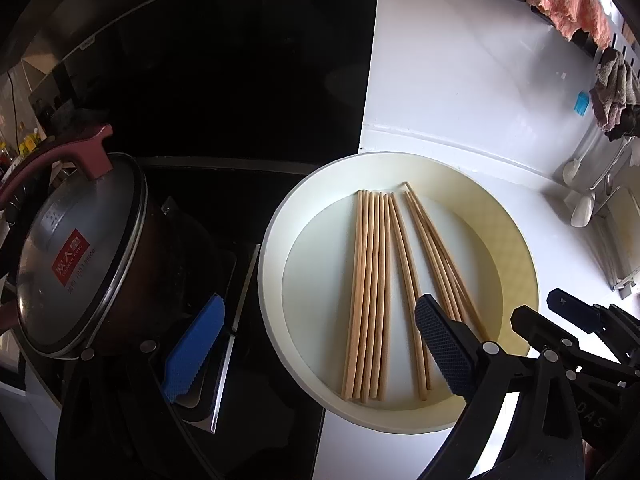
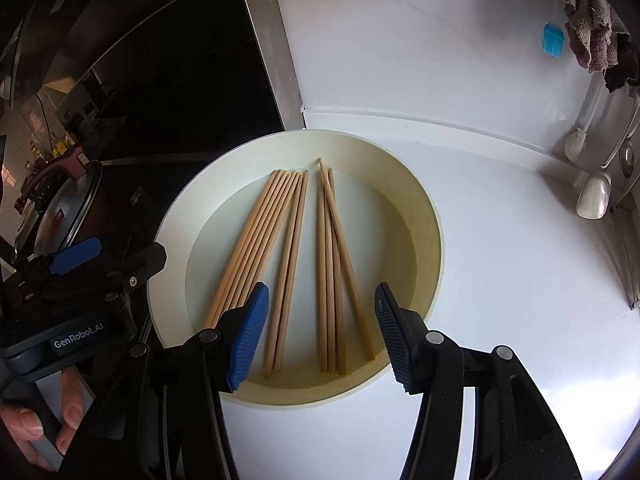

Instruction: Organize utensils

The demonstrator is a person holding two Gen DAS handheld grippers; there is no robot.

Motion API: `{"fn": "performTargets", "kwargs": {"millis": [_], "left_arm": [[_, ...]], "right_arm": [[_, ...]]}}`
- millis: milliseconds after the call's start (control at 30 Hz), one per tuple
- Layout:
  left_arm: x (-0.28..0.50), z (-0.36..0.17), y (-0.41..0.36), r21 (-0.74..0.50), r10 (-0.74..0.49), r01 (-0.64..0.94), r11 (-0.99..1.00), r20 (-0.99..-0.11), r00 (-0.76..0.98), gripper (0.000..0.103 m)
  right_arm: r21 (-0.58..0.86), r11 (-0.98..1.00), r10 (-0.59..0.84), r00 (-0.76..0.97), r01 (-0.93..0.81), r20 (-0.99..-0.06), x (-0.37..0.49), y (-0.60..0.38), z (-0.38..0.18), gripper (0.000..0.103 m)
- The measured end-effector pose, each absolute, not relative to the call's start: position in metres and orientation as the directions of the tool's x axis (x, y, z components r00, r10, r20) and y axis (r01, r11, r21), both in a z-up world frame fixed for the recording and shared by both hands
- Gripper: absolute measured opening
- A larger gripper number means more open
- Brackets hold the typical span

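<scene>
Several wooden chopsticks [image 1: 370,292] lie in a round cream plate [image 1: 516,240] on the white counter, in three loose groups. They also show in the right wrist view [image 2: 288,264], in the same plate [image 2: 424,216]. My left gripper [image 1: 316,344] is open and empty, its fingers spanning the plate's left part. My right gripper [image 2: 320,340] is open and empty, low over the near ends of the middle and right chopstick groups. The right gripper also shows at the plate's right edge in the left wrist view [image 1: 552,320].
A lidded pot [image 1: 76,256] sits on the black stove [image 1: 240,80] left of the plate. White spoons [image 2: 594,196], a blue brush [image 2: 552,40] and cloths [image 2: 588,20] hang at the right by the wall.
</scene>
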State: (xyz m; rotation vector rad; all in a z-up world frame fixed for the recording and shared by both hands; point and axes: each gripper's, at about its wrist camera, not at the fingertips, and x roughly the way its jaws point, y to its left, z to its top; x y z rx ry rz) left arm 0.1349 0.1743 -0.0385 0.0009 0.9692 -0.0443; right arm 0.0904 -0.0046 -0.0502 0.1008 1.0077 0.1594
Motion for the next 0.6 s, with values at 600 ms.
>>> {"fn": "performTargets", "kwargs": {"millis": [600], "left_arm": [[0.124,-0.035,0.168,-0.007,-0.017,0.020,1.000,-0.826,0.564,0.096]], "right_arm": [[0.169,0.981,0.193,0.525,-0.094,-0.829,0.087,-0.011,-0.051,0.053]]}}
